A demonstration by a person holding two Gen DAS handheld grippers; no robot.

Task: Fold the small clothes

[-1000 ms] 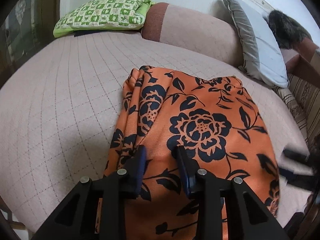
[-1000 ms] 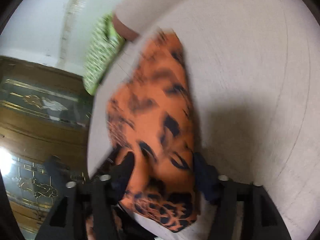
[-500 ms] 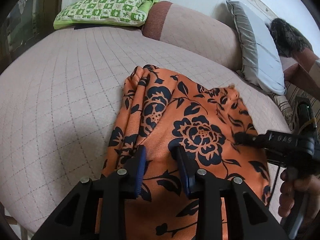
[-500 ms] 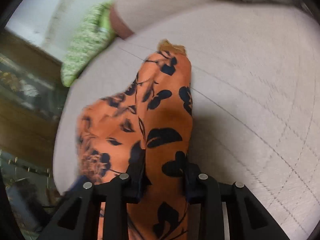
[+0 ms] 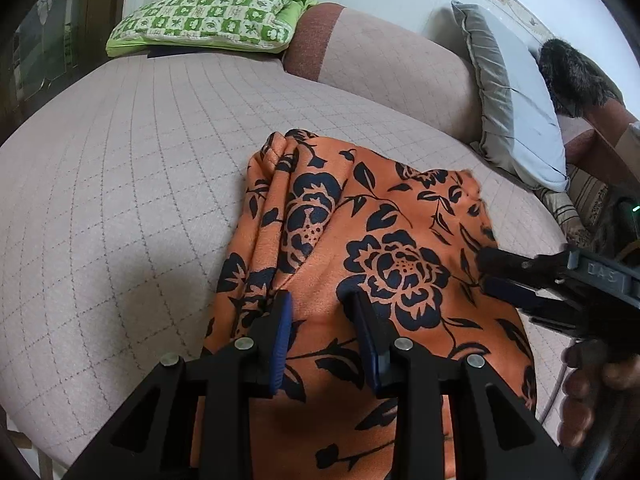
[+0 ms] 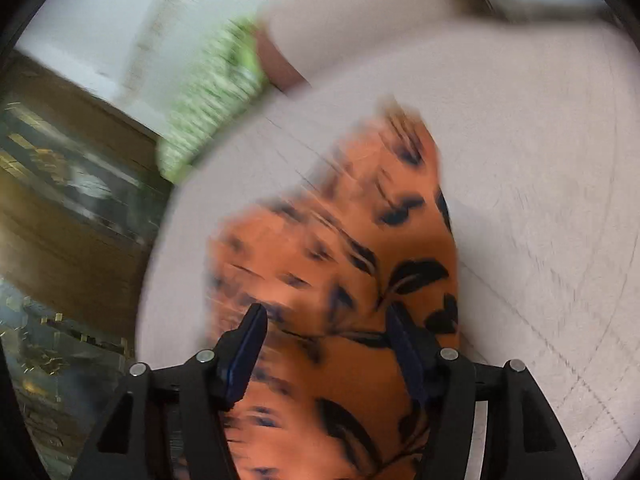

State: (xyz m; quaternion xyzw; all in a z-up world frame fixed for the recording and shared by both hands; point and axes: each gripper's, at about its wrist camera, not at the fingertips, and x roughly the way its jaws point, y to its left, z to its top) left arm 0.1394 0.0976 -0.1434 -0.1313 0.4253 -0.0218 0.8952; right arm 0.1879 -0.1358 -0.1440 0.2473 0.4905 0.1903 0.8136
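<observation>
An orange garment with black flowers [image 5: 360, 248] lies folded on the pink quilted bed, its left edge bunched in pleats. My left gripper [image 5: 320, 300] hovers over its near part, jaws open, nothing between them. My right gripper [image 5: 486, 274] reaches in from the right at the garment's right edge. In the blurred right wrist view the right gripper [image 6: 324, 320] is open wide over the same orange garment [image 6: 360, 248], with cloth beneath the jaws, not pinched.
A green checked pillow [image 5: 208, 12] lies at the far left of the bed. A pink bolster [image 5: 380, 60] and a grey pillow [image 5: 516, 96] line the back. A dark furry thing [image 5: 572, 76] sits far right. Dark wooden furniture [image 6: 72, 184] stands beyond the bed's edge.
The right gripper has opened from its narrow grip on the cloth and let the fold drop. The left gripper has stayed open over the garment's near part.
</observation>
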